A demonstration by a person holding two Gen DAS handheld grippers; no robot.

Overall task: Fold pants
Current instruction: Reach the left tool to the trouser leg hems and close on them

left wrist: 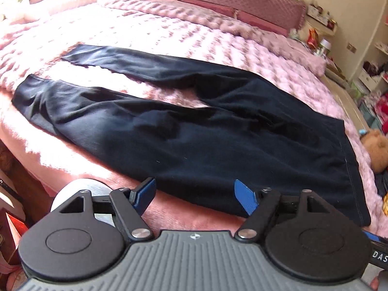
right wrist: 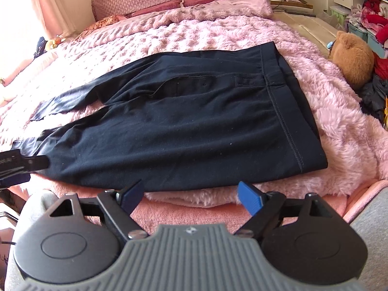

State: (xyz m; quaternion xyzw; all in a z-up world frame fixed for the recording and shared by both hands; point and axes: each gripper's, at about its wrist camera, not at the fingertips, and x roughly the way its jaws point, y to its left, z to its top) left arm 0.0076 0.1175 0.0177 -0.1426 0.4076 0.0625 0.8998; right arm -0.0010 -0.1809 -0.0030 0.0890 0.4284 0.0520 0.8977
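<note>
Left gripper (left wrist: 194, 195) and right gripper (right wrist: 191, 197) both spread, empty. Just ahead, black pants (right wrist: 184, 121) flat on pink blanket (right wrist: 339, 126) (soft, light, limp); best pinched at waistband (right wrist: 286, 101) and hems.

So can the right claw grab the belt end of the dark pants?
Probably yes. The right claw is open, and the black cotton pants' waistband lies flat on the fluffy pink blanket just ahead, with nothing between them.
</note>
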